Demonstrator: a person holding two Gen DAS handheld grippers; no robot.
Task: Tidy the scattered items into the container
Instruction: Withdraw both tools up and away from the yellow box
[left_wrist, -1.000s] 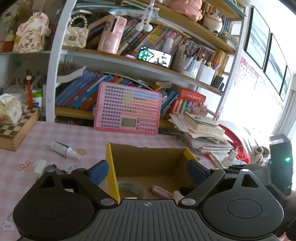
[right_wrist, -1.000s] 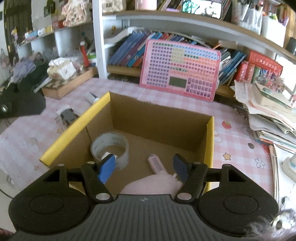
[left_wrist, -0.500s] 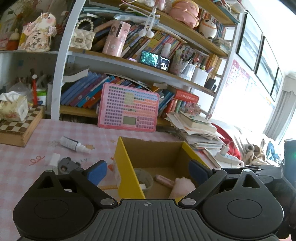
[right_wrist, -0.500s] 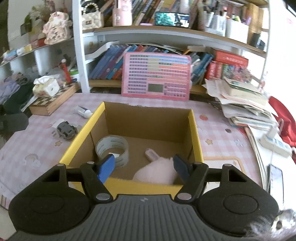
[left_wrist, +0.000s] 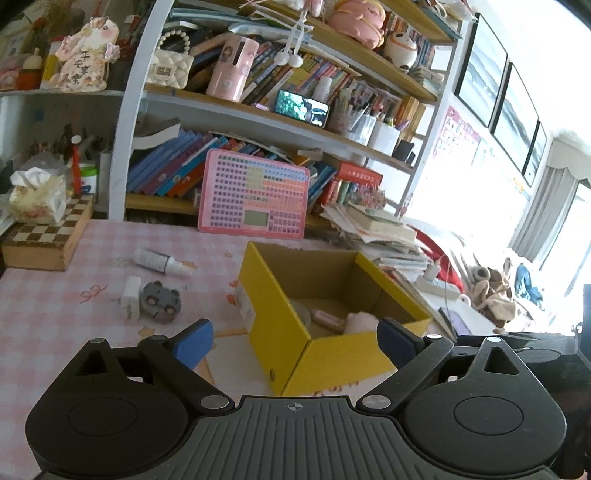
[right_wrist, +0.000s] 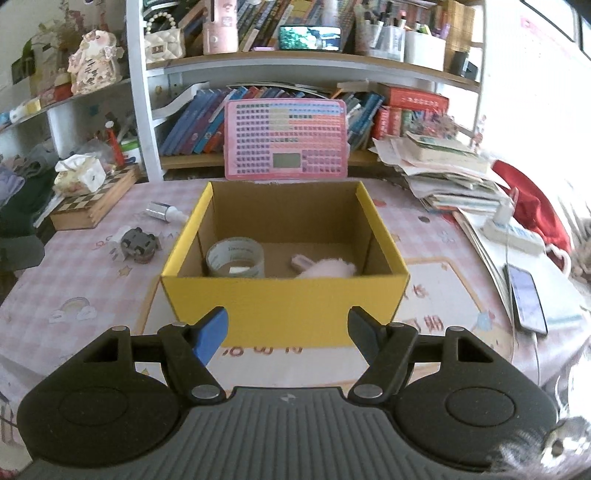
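Observation:
A yellow cardboard box (right_wrist: 284, 306) stands open on the pink checked table; it also shows in the left wrist view (left_wrist: 280, 325). Inside lie a tape roll (right_wrist: 235, 257), a pink fluffy item (right_wrist: 328, 268) and a small pink stick (left_wrist: 327, 319). Left of the box lie a grey toy car (right_wrist: 137, 242), a white block (left_wrist: 130, 297) and a white spray bottle (right_wrist: 164, 213). My right gripper (right_wrist: 288, 334) is open and empty, in front of the box. My left gripper (left_wrist: 295, 341) is open and empty, at the box's near left corner.
A pink keyboard toy (right_wrist: 286, 138) leans on the bookshelf behind the box. A chessboard box with a tissue pack (right_wrist: 92, 201) sits at the left. A paper stack (right_wrist: 443, 173), a power strip (right_wrist: 513, 232) and a phone (right_wrist: 526, 299) lie at the right.
Both grippers have pulled back and up from the box. The right gripper was over the box's inside and is now in front of it. The pink fluffy item stays in the box.

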